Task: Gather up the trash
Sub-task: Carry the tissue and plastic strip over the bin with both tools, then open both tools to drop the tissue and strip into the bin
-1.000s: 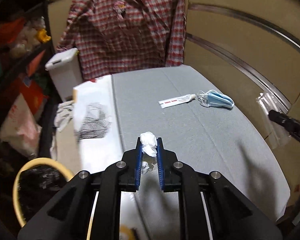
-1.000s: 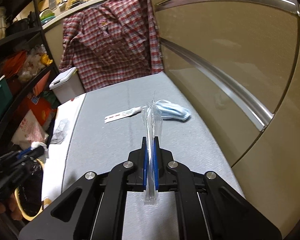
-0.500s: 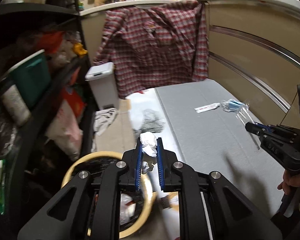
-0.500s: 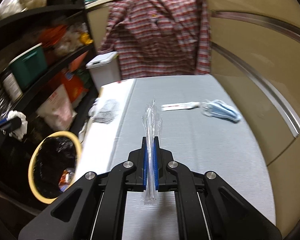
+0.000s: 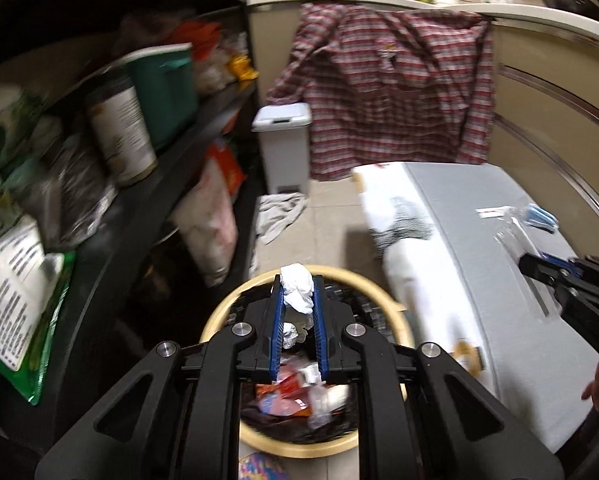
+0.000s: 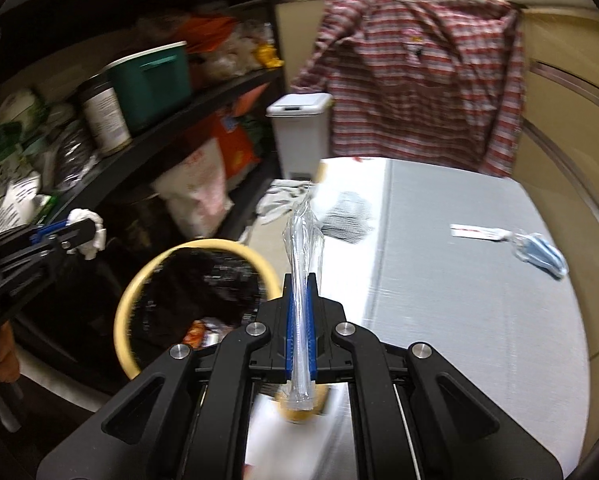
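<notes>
Grey matte surface (image 6: 459,300) at 3 o'clock. Round tan-rimmed bin (image 5: 223,312), black-lined, contents blurred. Left claw (image 5: 298,280) clamping crumpled white tissue (image 5: 297,290) above bin. Right claw (image 6: 300,280) pinching clear crinkly wrapper (image 6: 301,248) at surface edge.

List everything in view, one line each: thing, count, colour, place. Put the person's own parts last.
crumpled tissue: one, white, between the left gripper's pads.
clear plastic wrapper: one, transparent, clamped in the right gripper.
round trash bin: one, tan rim, black liner, on the floor beside the table, litter inside.
face mask: one, blue, on the table.
small tube: one, white, beside the mask.
grey table: one, right side.
lidded bin: one, white, by the shelves.
plaid shirt: one, red, hung behind the table.
black shelves: one unit, left, crowded.
left gripper: one, black.
right gripper: one, black.
</notes>
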`<control>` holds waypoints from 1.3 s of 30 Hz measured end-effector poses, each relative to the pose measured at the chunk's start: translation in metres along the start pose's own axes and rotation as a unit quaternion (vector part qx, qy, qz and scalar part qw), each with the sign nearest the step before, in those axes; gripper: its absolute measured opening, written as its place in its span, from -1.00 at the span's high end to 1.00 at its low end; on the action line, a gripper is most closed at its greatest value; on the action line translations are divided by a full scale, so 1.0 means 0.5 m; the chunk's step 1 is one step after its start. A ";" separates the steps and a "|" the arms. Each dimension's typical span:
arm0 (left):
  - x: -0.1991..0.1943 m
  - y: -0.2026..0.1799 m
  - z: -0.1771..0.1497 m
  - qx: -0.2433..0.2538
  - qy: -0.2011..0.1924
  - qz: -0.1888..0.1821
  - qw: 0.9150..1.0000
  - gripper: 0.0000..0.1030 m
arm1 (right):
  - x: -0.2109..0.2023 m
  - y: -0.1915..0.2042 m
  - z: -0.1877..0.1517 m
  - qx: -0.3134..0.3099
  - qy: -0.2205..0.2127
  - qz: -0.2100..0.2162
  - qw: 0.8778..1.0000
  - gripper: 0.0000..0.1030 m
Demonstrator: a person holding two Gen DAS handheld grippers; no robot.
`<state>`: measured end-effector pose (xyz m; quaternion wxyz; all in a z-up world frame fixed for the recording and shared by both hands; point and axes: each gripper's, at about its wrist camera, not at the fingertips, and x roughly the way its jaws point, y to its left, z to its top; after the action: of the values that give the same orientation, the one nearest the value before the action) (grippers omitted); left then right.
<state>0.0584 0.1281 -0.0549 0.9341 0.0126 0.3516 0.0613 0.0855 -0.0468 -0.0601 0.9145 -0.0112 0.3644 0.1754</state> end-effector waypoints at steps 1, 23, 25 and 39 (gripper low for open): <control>0.005 0.019 -0.002 -0.009 0.003 0.005 1.000 0.74 | 0.007 0.020 0.002 -0.003 0.002 0.008 1.000 0.89; 0.058 0.102 0.014 -0.027 0.021 0.056 0.998 0.74 | 0.120 0.198 0.045 -0.017 0.036 0.058 0.997 0.89; 0.064 0.107 0.016 -0.028 0.024 0.057 0.998 0.74 | 0.125 0.204 0.045 -0.018 0.038 0.061 0.997 0.89; 0.096 0.103 0.021 -0.025 0.044 0.062 0.997 0.74 | 0.139 0.213 0.052 -0.015 0.041 0.066 0.997 0.89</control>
<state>0.0956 0.1855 -0.0749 0.9123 0.0081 0.3889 0.1281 0.1148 0.0786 -0.0762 0.8848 -0.0081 0.3989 0.2406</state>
